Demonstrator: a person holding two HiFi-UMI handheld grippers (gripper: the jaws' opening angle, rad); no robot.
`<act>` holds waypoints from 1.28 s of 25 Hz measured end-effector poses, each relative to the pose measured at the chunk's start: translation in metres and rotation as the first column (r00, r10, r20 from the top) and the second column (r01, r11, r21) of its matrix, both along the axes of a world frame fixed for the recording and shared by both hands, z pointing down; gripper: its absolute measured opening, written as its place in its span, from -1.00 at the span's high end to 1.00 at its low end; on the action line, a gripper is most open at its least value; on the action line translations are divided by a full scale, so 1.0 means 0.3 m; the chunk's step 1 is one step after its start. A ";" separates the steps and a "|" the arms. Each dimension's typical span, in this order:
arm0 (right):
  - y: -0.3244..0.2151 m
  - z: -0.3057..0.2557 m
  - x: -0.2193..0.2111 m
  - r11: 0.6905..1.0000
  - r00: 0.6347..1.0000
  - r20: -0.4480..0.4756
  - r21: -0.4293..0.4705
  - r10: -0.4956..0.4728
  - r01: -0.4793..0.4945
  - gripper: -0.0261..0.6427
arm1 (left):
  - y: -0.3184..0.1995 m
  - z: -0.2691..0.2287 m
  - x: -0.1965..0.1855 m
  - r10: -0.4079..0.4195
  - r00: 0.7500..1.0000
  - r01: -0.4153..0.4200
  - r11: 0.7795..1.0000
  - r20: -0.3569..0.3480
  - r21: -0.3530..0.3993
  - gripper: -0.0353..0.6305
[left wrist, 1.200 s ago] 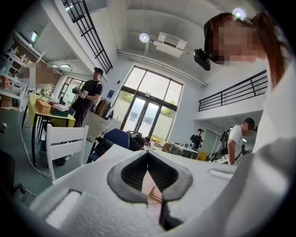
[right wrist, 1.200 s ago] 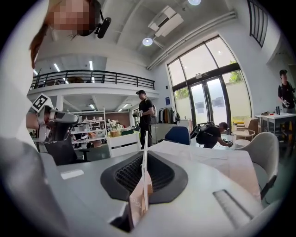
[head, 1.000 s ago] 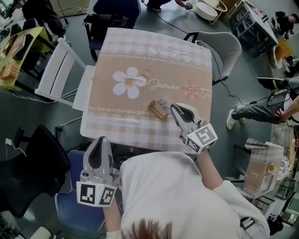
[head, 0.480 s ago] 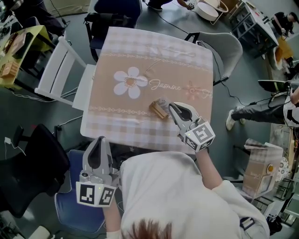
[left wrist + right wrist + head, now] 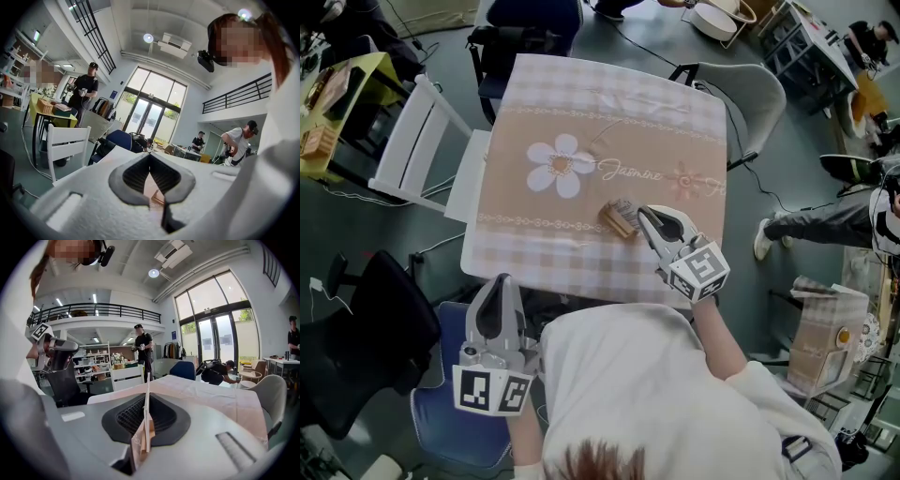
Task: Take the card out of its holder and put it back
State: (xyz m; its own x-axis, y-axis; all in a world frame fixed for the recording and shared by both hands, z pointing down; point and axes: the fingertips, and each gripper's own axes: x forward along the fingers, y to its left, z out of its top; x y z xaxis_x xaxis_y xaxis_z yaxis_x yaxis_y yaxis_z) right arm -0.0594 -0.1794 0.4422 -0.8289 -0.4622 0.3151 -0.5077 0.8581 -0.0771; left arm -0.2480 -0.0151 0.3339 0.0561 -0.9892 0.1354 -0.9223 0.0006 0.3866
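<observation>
Right gripper view: the right tool [image 5: 149, 395] is pinching the card [image 5: 147, 425], which stands upright and edge-on between its pads.
Holder: the wooden holder [image 5: 616, 221] rests on the worktop [image 5: 581, 112], just ahead of and below the right tool's tips; I cannot tell whether the card's lower edge sits in its slot.
Long axis: holder and card both run roughly along the right tool's pointing line, so the next move is probably straight up or down.
Left tool [image 5: 500, 281]: pressed together and empty, off the worktop's near edge and well apart from the holder.
Nearer hand: the right.
</observation>
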 end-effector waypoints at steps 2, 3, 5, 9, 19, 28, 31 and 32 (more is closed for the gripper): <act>-0.002 0.003 0.000 1.000 1.000 -0.001 -0.003 -0.001 0.001 0.87 | -0.001 0.002 -0.001 0.000 1.000 0.000 1.000 -0.001 -0.001 0.88; -0.002 0.005 -0.001 1.000 1.000 -0.004 -0.005 -0.001 0.001 0.87 | -0.001 0.003 -0.001 0.000 1.000 0.000 1.000 -0.001 -0.002 0.88; -0.001 0.012 -0.002 1.000 1.000 -0.010 -0.010 -0.003 0.003 0.87 | -0.001 0.003 0.000 0.001 1.000 -0.001 1.000 -0.001 -0.001 0.88; 0.002 0.017 -0.009 1.000 1.000 -0.022 -0.014 -0.006 0.005 0.87 | -0.003 -0.004 -0.001 0.001 1.000 -0.001 1.000 -0.001 0.004 0.88; -0.005 0.039 -0.018 0.999 0.999 -0.038 -0.031 -0.014 0.012 0.87 | -0.010 -0.004 0.004 0.011 1.000 -0.011 1.000 -0.007 0.006 0.88; -0.006 0.077 -0.028 0.999 0.998 -0.059 -0.046 -0.010 0.008 0.87 | -0.015 -0.005 0.000 0.013 1.000 -0.013 1.000 -0.007 0.004 0.88; -0.010 0.085 -0.030 0.999 0.998 -0.061 -0.053 -0.010 0.007 0.87 | -0.021 -0.008 0.001 0.014 1.000 -0.014 1.000 -0.008 0.004 0.88; -0.012 0.090 -0.030 0.998 0.998 -0.062 -0.056 -0.010 0.006 0.87 | -0.024 -0.008 0.002 0.016 1.000 -0.016 1.000 -0.009 0.005 0.88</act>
State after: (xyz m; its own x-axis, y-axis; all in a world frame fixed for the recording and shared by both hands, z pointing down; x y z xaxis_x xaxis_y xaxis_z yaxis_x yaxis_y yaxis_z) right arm -0.0684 -0.1829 0.4691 -0.8104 -0.4359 0.3915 -0.5062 0.8573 -0.0933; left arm -0.2474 -0.0223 0.3315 0.0735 -0.9888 0.1301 -0.9187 -0.0163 0.3947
